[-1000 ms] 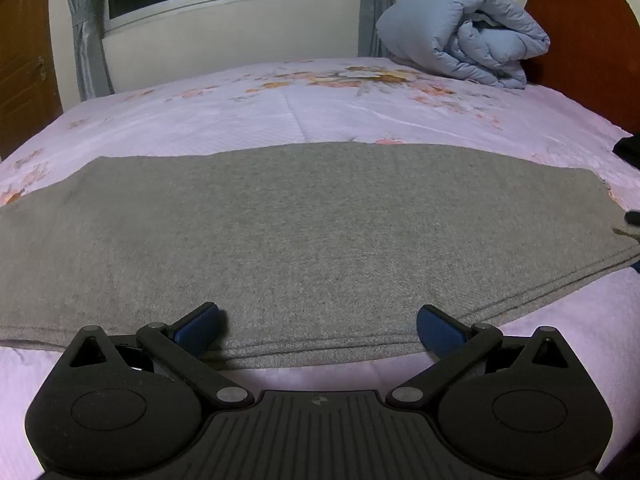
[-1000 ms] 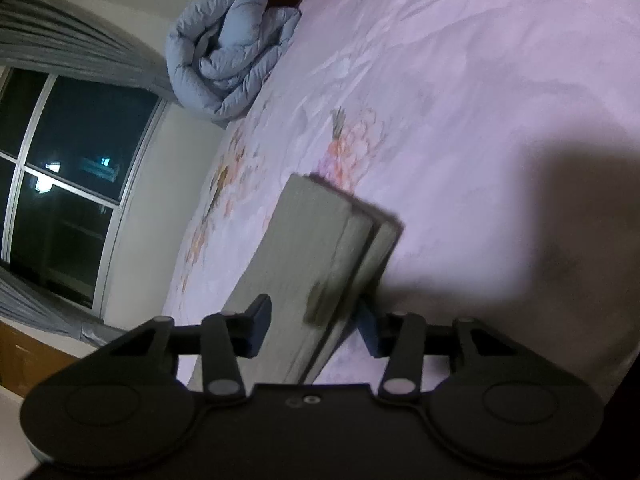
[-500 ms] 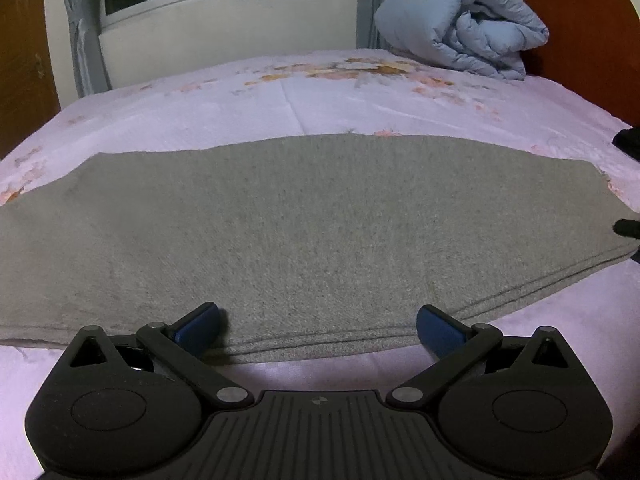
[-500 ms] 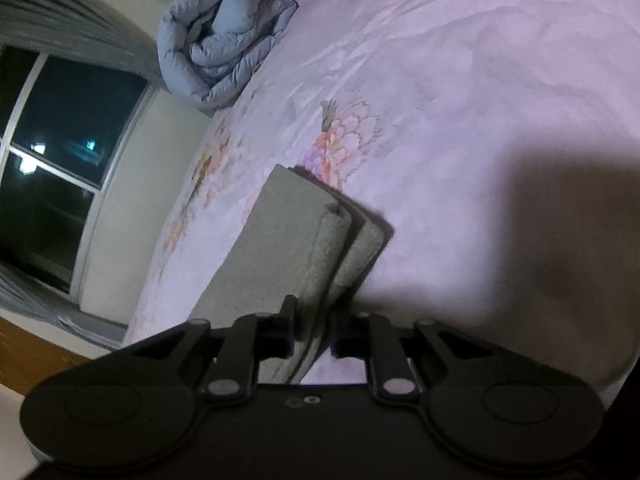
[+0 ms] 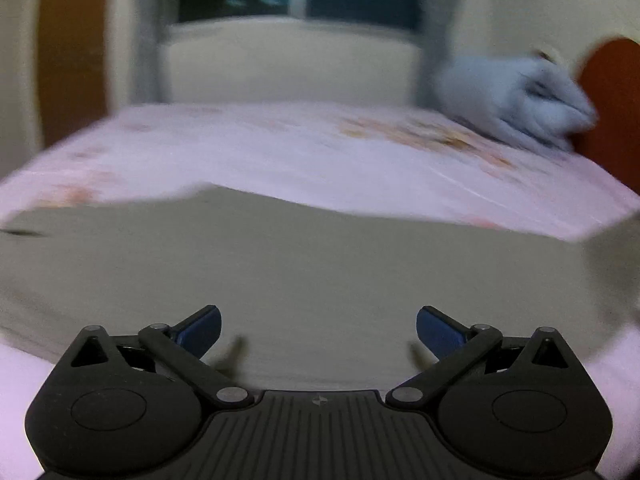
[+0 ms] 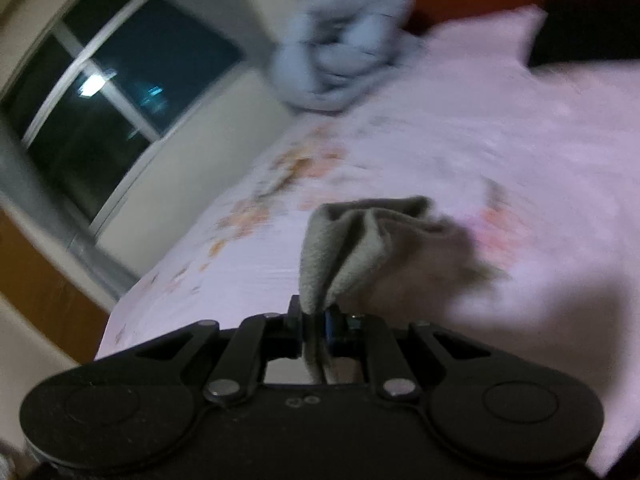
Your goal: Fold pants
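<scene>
The grey pants (image 5: 312,264) lie folded lengthwise across the pink bed sheet (image 5: 280,152), blurred by motion. My left gripper (image 5: 318,328) is open, its blue-padded fingertips (image 5: 200,324) over the pants' near edge. My right gripper (image 6: 314,322) is shut on the end of the pants (image 6: 352,240) and holds it bunched and lifted above the sheet (image 6: 500,140).
A rolled blue-grey duvet (image 5: 512,100) lies at the head of the bed beside the reddish-brown headboard (image 5: 612,96). It also shows in the right wrist view (image 6: 344,52). A dark window (image 6: 112,100) and grey curtains are behind the bed. A wooden door (image 5: 72,64) stands at left.
My right gripper has closed on the end of the pants and lifted it off the sheet. My left gripper has moved forward over the near edge, and both views are now blurred.
</scene>
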`<action>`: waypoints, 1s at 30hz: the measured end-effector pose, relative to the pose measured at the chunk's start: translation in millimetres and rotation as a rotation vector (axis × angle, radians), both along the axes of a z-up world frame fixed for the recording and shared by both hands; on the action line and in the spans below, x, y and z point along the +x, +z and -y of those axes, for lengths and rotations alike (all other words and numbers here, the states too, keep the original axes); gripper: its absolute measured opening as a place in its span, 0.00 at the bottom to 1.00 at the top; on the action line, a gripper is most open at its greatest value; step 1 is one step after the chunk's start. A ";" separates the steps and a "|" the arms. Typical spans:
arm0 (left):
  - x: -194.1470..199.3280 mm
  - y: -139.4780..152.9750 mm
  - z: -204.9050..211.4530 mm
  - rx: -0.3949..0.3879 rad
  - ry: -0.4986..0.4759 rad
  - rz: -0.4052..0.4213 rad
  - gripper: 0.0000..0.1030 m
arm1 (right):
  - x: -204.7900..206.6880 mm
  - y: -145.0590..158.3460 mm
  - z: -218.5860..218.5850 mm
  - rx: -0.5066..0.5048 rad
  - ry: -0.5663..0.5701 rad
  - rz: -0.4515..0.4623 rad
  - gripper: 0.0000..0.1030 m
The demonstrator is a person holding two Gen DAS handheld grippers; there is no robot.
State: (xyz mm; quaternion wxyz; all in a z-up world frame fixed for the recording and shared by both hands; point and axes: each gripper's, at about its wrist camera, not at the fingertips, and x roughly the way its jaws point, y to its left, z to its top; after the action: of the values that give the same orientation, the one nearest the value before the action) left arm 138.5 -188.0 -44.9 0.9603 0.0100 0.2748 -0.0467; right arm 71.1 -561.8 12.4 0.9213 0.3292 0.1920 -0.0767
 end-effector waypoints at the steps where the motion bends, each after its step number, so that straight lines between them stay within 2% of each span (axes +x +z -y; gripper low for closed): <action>1: 5.5 2.4 -30.3 0.027 0.052 0.007 1.00 | 5.8 5.9 -15.1 -0.021 0.029 0.007 0.01; 3: 15.9 4.9 -98.3 0.063 0.180 0.025 1.00 | 20.1 13.1 -47.6 -0.065 0.079 0.011 0.01; 5: 29.4 0.5 -169.4 0.053 0.300 -0.019 1.00 | 35.9 15.4 -84.3 -0.100 0.132 0.009 0.01; 7: 41.2 -7.5 -228.8 -0.018 0.372 -0.093 1.00 | 51.4 15.3 -121.2 -0.144 0.183 -0.001 0.01; 9: 46.9 -20.8 -274.2 -0.089 0.396 -0.160 1.00 | 69.0 7.7 -165.3 -0.170 0.252 -0.012 0.01; 11: 45.0 -37.1 -305.4 -0.201 0.361 -0.199 1.00 | 84.1 -3.4 -212.9 -0.194 0.338 -0.025 0.01; 12: 40.6 -41.1 -309.7 -0.226 0.341 -0.181 1.00 | 91.6 -10.5 -239.4 -0.215 0.392 -0.041 0.01; 14: 34.7 -43.2 -309.1 -0.199 0.302 -0.154 1.00 | 103.9 -32.6 -293.1 -0.314 0.502 -0.086 0.04; 15: 31.4 -43.3 -308.9 -0.193 0.298 -0.139 1.00 | 111.1 -49.3 -321.4 -0.417 0.555 -0.144 0.14; 16: 27.6 -44.5 -310.3 -0.206 0.301 -0.130 1.00 | 119.9 -68.0 -342.0 -0.488 0.614 -0.246 0.17; 17: 25.8 -43.9 -313.0 -0.222 0.307 -0.124 1.00 | 117.2 -80.5 -357.5 -0.567 0.614 -0.274 0.19; 18: 21.3 -43.7 -317.8 -0.238 0.317 -0.113 1.00 | 108.3 -80.3 -364.5 -0.627 0.611 -0.232 0.29; 19: 18.6 -43.4 -319.3 -0.249 0.325 -0.105 1.00 | 102.1 -77.9 -366.8 -0.637 0.633 -0.219 0.35; 20: 18.8 -43.7 -319.2 -0.256 0.328 -0.099 1.00 | 97.4 -73.7 -364.8 -0.626 0.647 -0.211 0.45; 23: 12.4 -42.1 -323.6 -0.281 0.349 -0.083 1.00 | 75.3 -48.4 -351.1 -0.589 0.628 -0.094 0.46; 25: 12.8 -42.7 -328.1 -0.309 0.359 -0.086 1.00 | 73.9 -37.8 -342.4 -0.551 0.594 -0.054 0.46; 26: 12.8 -43.1 -331.2 -0.321 0.366 -0.091 1.00 | 84.0 -38.4 -339.2 -0.549 0.578 -0.064 0.45; 29: 14.0 -42.3 -336.0 -0.334 0.381 -0.103 1.00 | 115.0 -51.5 -337.6 -0.568 0.497 -0.174 0.46; 30: 12.7 -41.4 -337.7 -0.340 0.386 -0.103 1.00 | 122.9 -61.0 -338.2 -0.546 0.518 -0.221 0.45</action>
State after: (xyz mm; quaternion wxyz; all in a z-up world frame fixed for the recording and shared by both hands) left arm 151.2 149.7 -86.3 0.9240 -0.2064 0.3085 0.0917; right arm 193.9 -223.6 -48.6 0.9376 0.0026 0.3394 0.0754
